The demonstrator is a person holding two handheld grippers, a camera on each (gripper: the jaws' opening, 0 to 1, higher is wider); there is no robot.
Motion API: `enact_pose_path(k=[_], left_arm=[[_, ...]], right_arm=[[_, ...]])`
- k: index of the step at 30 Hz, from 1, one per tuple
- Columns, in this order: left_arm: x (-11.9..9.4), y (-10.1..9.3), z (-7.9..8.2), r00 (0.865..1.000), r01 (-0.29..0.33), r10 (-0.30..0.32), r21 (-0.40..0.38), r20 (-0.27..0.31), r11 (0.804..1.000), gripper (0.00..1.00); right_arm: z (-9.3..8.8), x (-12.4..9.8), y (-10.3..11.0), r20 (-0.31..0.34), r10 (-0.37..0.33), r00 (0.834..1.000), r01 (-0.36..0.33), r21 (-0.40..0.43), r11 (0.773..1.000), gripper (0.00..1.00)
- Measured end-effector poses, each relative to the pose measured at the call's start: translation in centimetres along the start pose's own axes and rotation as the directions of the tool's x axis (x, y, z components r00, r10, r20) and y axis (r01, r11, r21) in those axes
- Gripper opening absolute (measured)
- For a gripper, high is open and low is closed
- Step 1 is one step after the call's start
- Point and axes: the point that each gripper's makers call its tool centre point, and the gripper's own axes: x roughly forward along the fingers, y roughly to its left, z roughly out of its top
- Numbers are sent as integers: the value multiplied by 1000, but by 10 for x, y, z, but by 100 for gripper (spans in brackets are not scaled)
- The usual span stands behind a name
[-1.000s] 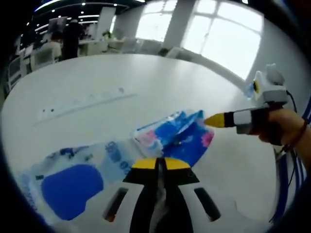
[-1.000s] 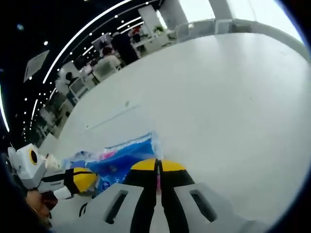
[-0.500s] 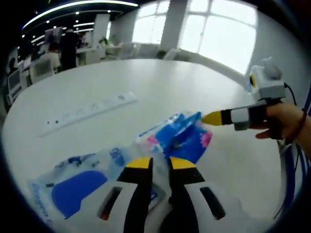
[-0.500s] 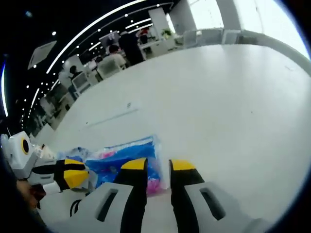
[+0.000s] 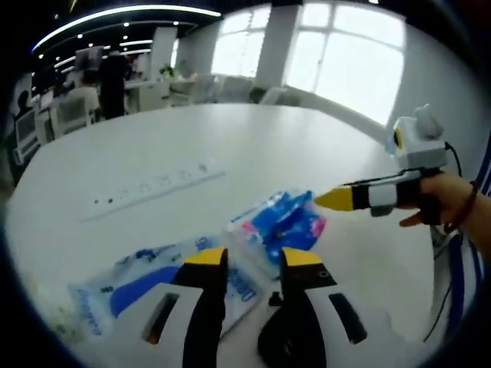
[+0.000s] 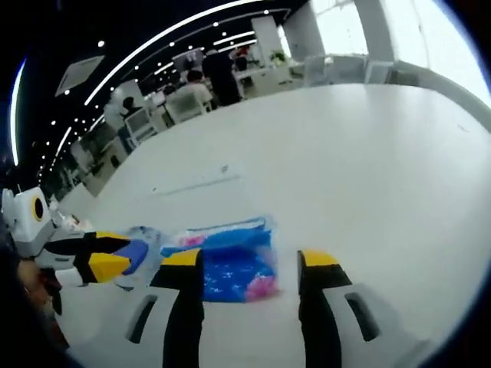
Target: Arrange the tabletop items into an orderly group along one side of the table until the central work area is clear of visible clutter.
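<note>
A blue and pink packet (image 5: pixel 280 222) lies on the white table (image 5: pixel 253 146), just ahead of my left gripper (image 5: pixel 253 259), which is open with nothing between its jaws. A pale wipes pack with a blue label (image 5: pixel 149 285) lies flat under and left of the left jaw. My right gripper (image 5: pixel 337 199) comes in from the right, held by a hand, its yellow tip beside the packet. In the right gripper view, my right gripper (image 6: pixel 249 259) is open, with the packet (image 6: pixel 230 264) lying between and just beyond its jaws. The left gripper (image 6: pixel 96 257) sits to its left.
A long white power strip (image 5: pixel 157 184) lies across the table beyond the packs, also in the right gripper view as the power strip (image 6: pixel 196 184). The table's far edge curves behind it. People, chairs and desks stand in the room beyond, under bright windows.
Both grippers went from shut to open, letting go of the wipes pack and the packet, which now lie loose on the table. Both cameras have drawn back a little.
</note>
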Motion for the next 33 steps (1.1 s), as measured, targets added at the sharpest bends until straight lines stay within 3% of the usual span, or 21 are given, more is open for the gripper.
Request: enact_pose_path(k=[6, 17, 29, 33], left_arm=[[-29, 13, -5, 999, -30, 30, -10, 15, 1000, 37], [-67, 22, -25, 998, -55, 55, -11, 6, 998, 55], [-106, 31, -36, 997, -74, 74, -4, 14, 997, 68], [-114, 31, -42, 997, -75, 75, -15, 4, 997, 78]], right_arm=[[2, -15, 28, 3, 63, 998, -62, -75, 995, 68], [3, -41, 85, 9, 194, 981, -190, -139, 972, 95], [-5, -62, 119, -8, 248, 969, -246, -180, 952, 99], [-10, -70, 127, -9, 256, 967, -253, -194, 948, 99]])
